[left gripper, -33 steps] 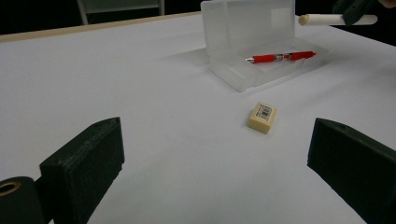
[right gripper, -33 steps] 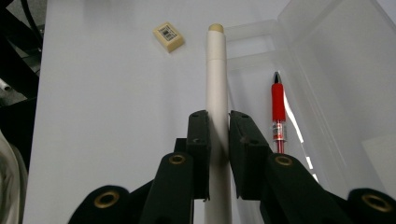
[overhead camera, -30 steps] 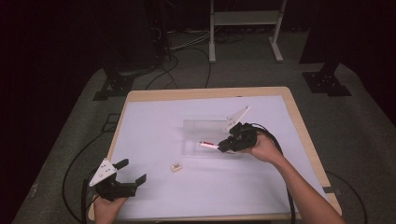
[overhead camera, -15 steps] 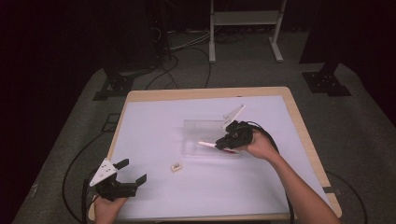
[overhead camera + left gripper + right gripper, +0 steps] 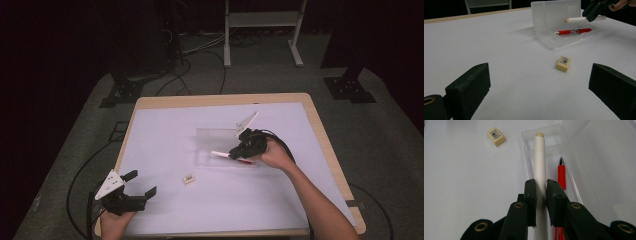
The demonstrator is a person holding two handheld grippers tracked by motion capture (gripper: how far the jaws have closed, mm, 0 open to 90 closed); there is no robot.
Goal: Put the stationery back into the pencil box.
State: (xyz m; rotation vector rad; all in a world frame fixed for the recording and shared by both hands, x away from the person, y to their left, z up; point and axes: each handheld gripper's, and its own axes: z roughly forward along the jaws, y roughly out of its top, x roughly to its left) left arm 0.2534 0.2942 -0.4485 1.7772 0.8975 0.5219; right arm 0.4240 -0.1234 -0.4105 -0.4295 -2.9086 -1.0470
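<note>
A clear plastic pencil case [image 5: 220, 136] lies open in the middle of the white table, lid up [image 5: 556, 11]. A red pen [image 5: 573, 31] [image 5: 561, 176] rests in its tray. My right gripper [image 5: 240, 150] [image 5: 541, 185] is shut on a white pen [image 5: 540, 157] [image 5: 576, 20], held just above the tray beside the red pen. A small cream eraser [image 5: 188, 178] [image 5: 563, 63] [image 5: 496, 136] lies on the table in front of the case. My left gripper [image 5: 140, 186] [image 5: 539, 87] stands open near the front left corner, nothing between its jaws.
The table's wooden edge [image 5: 220, 99] frames the white mat [image 5: 165, 140]. Cables [image 5: 180, 65] and stand feet [image 5: 125, 92] lie on the grey floor behind. A white frame [image 5: 260, 20] stands at the back.
My right gripper has carried the white pen slightly left and down over the open case. The left gripper has stayed put.
</note>
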